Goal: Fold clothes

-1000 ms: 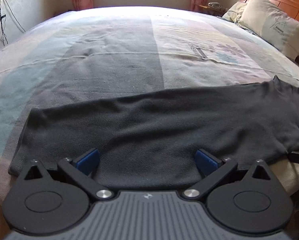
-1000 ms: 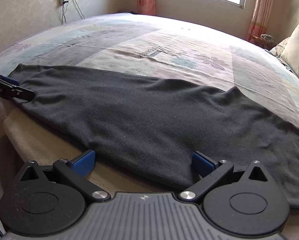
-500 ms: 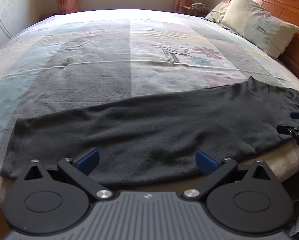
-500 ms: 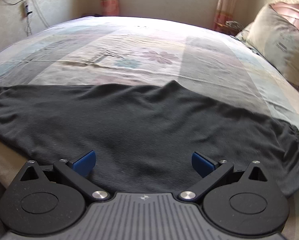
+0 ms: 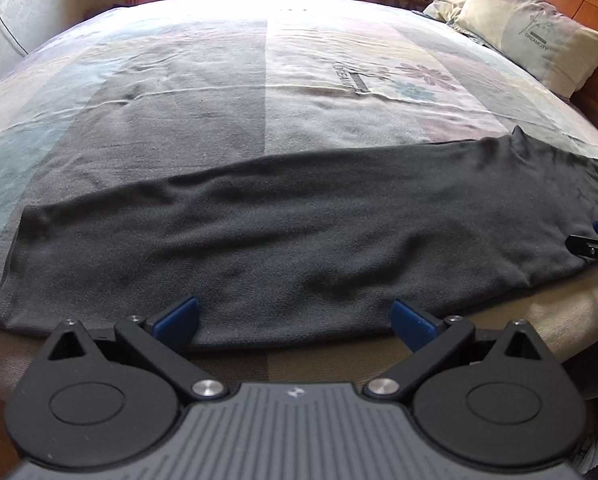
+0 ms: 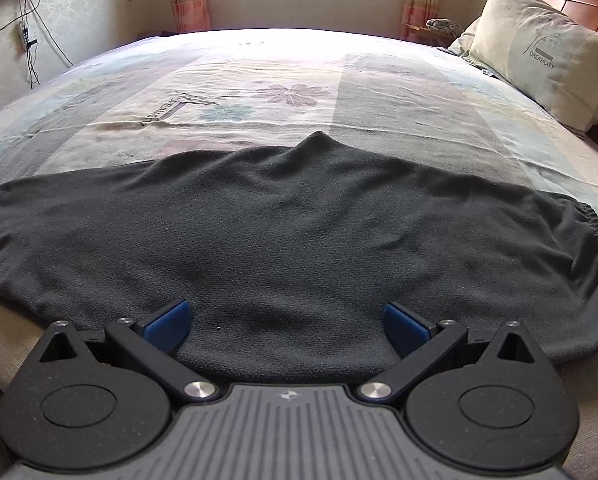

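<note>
The pillow [image 6: 547, 60] carries the printed word "DREAMCITY" beneath a small plant motif. The bedsheet [image 5: 299, 80] bears the same word, set lengthwise beside its flower print, left of the pillow.

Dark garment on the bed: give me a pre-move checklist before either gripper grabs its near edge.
1. Left gripper open: ok, jaws spread wide.
2. Right gripper open: ok, jaws spread wide.
3. Garment spread out on the bed: ok, only shallow wrinkles.
4. Near edge within the left gripper's jaws: ok, the hem lies between the fingers.
5. Near edge within the right gripper's jaws: cannot tell, the hem runs under the gripper body.
6. Fabric layers aligned underneath: cannot tell.
</note>
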Available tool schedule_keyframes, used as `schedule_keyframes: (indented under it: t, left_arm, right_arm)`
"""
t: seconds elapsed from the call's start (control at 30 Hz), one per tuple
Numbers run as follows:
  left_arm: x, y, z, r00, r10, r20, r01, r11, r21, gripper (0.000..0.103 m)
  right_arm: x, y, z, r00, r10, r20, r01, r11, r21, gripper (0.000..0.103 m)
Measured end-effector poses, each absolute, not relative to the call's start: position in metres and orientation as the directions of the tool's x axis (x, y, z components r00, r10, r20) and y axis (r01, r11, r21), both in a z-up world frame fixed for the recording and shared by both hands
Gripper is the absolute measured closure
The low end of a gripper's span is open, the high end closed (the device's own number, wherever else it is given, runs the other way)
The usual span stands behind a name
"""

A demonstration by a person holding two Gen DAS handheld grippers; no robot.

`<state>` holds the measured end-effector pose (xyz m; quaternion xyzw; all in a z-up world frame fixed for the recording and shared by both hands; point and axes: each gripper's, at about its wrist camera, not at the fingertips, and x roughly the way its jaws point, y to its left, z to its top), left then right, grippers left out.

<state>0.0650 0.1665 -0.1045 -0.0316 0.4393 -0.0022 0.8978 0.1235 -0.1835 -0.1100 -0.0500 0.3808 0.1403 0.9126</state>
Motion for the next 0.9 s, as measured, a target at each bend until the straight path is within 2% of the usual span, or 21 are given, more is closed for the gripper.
schedule_keyframes:
  t: [0.13,0.53,0.73,0.9]
  left_arm:
    - [0.066,0.160,-0.102,0.626,-0.066,-0.777,0.013,0.997,-0.074,0.001]
    - [0.066,0.160,-0.105,0.610,-0.042,-0.791,-0.013,0.998,-0.062,0.001]
    - [0.071,0.162,-0.097,0.639,-0.038,-0.768,-0.002,0.999,-0.051,0.001]
    - [0.082,0.161,-0.105,0.602,-0.002,-0.798,-0.023,1.000,-0.020,0.001]
  right_arm:
    - [0.122,-0.183,-0.110,0.676,0.214,-0.705,-0.289,0.957,0.013,0.000]
    - [0.117,-0.193,-0.103,0.654,0.196,-0.731,-0.282,0.959,0.005,0.000]
    - [0.117,-0.193,-0.104,0.652,0.189,-0.734,-0.279,0.960,-0.001,0.000]
    - [0.117,-0.193,-0.104,0.652,0.189,-0.734,-0.279,0.960,-0.001,0.000]
